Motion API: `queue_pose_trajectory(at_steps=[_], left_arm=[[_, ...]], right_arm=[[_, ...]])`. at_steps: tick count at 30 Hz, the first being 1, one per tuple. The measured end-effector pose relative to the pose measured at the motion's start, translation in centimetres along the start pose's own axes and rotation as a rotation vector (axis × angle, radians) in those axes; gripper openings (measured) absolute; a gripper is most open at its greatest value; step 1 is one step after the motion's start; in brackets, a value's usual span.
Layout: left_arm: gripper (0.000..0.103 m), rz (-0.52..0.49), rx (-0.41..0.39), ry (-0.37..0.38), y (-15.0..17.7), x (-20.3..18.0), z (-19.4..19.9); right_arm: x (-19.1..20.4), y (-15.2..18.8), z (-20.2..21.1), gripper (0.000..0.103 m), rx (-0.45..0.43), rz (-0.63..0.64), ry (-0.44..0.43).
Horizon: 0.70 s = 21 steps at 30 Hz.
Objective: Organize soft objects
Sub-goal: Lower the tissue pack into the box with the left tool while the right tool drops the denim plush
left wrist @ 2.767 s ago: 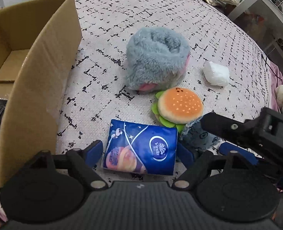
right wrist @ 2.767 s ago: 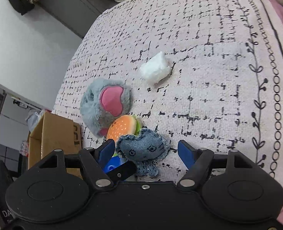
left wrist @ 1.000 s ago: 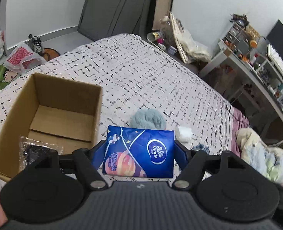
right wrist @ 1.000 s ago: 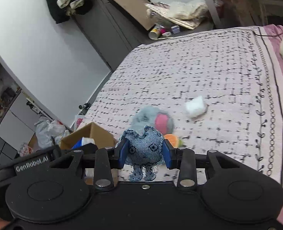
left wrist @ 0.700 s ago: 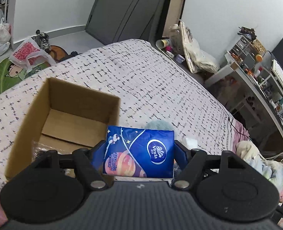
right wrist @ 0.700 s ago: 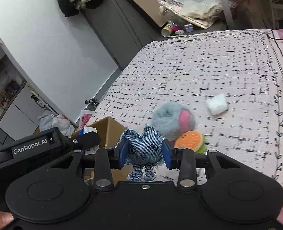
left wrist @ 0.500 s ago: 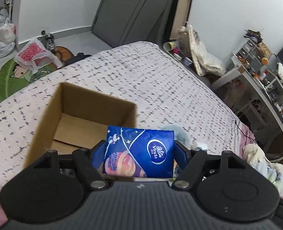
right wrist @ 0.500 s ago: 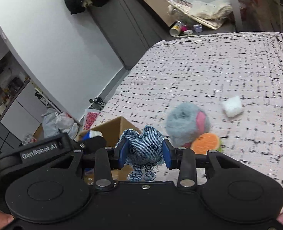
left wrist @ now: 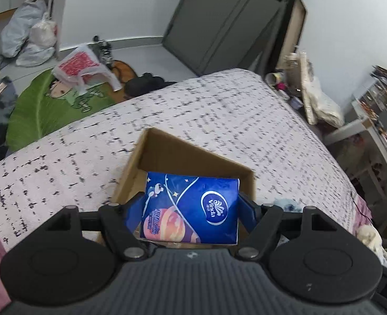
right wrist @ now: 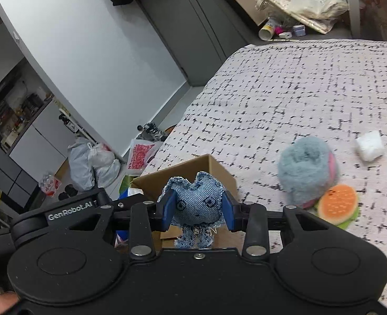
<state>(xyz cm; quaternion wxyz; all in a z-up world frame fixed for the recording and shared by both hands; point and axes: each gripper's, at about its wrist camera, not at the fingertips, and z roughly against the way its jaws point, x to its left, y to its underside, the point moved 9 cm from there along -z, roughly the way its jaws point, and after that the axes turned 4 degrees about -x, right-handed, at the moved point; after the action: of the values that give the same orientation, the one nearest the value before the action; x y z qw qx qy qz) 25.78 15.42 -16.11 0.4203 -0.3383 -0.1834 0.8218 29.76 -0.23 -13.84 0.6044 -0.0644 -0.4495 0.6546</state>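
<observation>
Left tool (left wrist: 191, 210): grips tissue pack (left wrist: 191, 208) over box (left wrist: 193, 157) | Right tool (right wrist: 197, 208): grips denim toy (right wrist: 196, 204) beside box (right wrist: 188, 174)

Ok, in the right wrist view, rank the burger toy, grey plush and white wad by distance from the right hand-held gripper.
1. Burger toy, just right of the right hand-held gripper.
2. Grey plush, behind the burger toy.
3. White wad, far right on the bed.
</observation>
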Motion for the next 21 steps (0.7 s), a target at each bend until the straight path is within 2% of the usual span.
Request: queue_pose_trajectory(at_steps=[5, 13, 19, 21], left_arm=[[0.073, 0.042, 0.047, -0.067, 0.1, 1.9, -1.5], [0.075, 0.052, 0.050, -0.080, 0.2, 1.9, -1.9], [0.075, 0.066, 0.046, -0.084, 0.1, 1.9, -1.9], [0.075, 0.065, 0.047, -0.093, 0.2, 1.9, -1.9]], right_arm=[[0.4, 0.5, -1.0, 0.037, 0.021, -0.006, -0.010], [0.7, 1.7, -1.9, 0.039, 0.071, -0.025, -0.026], [1.0, 2.4, -1.8, 0.047, 0.125, -0.023, -0.043], [0.7, 2.0, -1.1, 0.056, 0.115, -0.009, -0.018]])
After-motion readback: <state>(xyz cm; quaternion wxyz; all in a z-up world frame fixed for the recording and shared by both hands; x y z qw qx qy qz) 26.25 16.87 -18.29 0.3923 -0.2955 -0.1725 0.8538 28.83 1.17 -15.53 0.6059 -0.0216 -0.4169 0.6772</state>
